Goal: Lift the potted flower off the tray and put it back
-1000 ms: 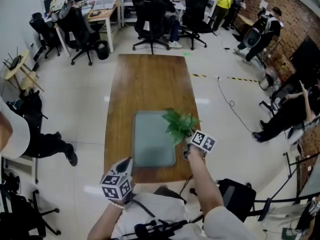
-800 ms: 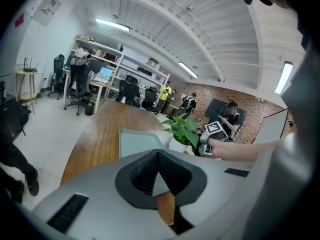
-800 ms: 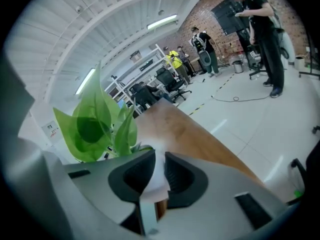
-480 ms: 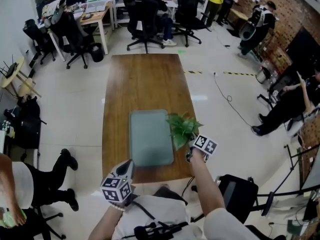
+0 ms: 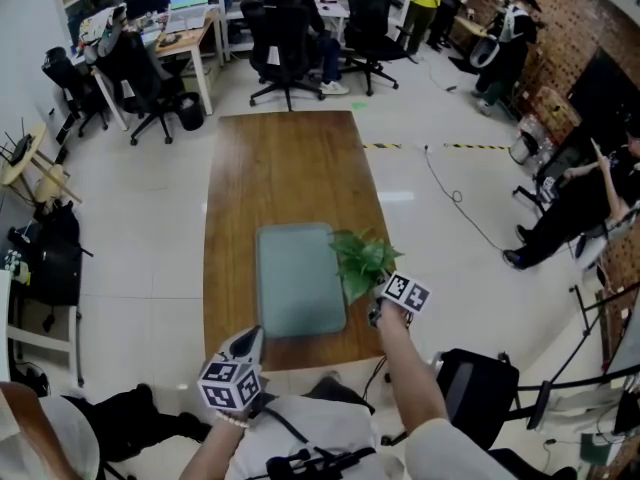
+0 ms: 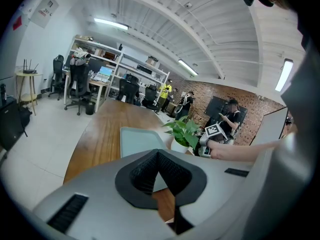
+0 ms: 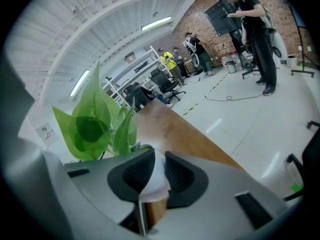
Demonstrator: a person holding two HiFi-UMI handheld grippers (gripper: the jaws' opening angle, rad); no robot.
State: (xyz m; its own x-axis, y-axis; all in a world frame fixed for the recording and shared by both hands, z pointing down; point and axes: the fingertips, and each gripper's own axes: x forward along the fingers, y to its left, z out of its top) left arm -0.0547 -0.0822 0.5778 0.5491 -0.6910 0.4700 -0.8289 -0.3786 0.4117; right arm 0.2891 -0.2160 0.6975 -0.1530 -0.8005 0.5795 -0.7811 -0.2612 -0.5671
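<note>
one relation decides the next move: the potted flower (image 5: 360,258) is off the tray (image 5: 298,290), over bare table (image 5: 290,168) just beside the tray's right long edge. putting it back looks like a short sideways carry to the left, across that edge. the tray's long axis runs away from the person, so there is plenty of room along it. the right gripper (image 7: 154,170) is the one in place, its jaws partly closed with the pot's white wall between the pads. whether the pot's base rests on the wood i cannot tell. the left gripper (image 6: 158,154) hangs back by the table's near edge, well apart from the plant, tips together and empty.
</note>
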